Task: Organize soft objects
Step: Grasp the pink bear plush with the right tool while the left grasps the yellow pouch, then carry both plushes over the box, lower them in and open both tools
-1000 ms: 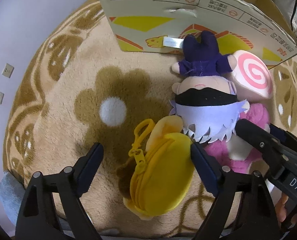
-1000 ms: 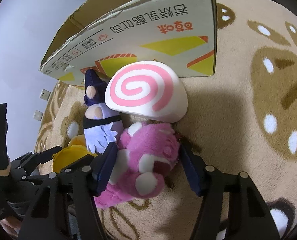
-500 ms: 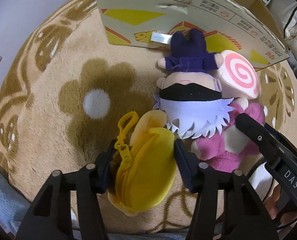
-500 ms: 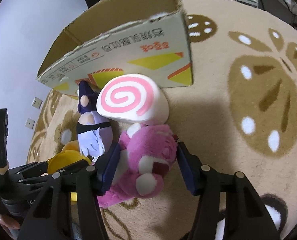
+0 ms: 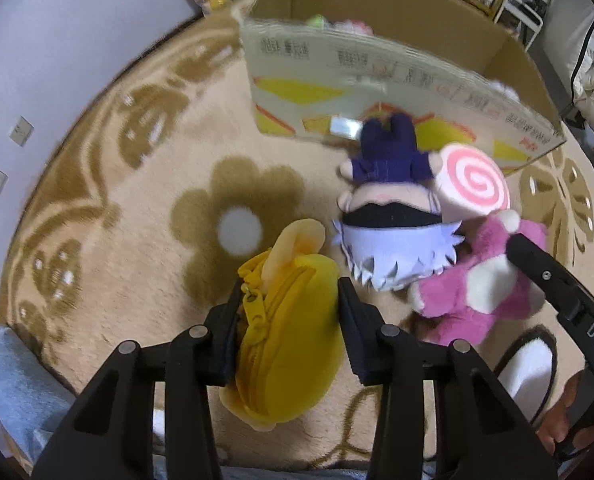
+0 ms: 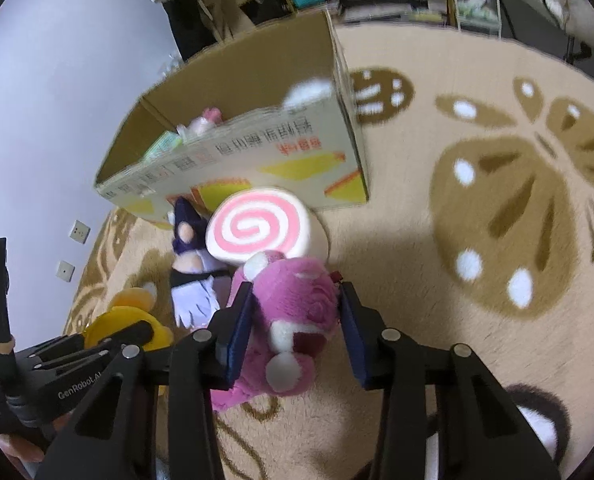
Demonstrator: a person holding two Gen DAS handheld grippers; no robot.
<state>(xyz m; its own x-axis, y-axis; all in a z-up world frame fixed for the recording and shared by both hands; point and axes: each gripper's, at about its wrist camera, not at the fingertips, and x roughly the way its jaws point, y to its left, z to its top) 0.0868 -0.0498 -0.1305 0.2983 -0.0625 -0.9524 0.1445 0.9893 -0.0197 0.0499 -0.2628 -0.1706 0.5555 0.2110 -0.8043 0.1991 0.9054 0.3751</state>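
1. The yellow zippered plush pouch [image 5: 289, 344] is clamped in the left tool [image 5: 287, 320]; the pink plush bear [image 6: 293, 320] in the right tool [image 6: 295, 322].
2. Both look lifted off the patterned rug [image 6: 497, 240].
3. Next: carry them toward 12 o'clock into the open cardboard box [image 6: 257, 160].

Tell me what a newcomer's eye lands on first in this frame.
Two bright toys gripped at once: the left gripper is shut on a yellow zip pouch, the right gripper on a pink plush bear. Between them and the open cardboard box, a pink-swirl cushion and a masked doll lie on the rug.
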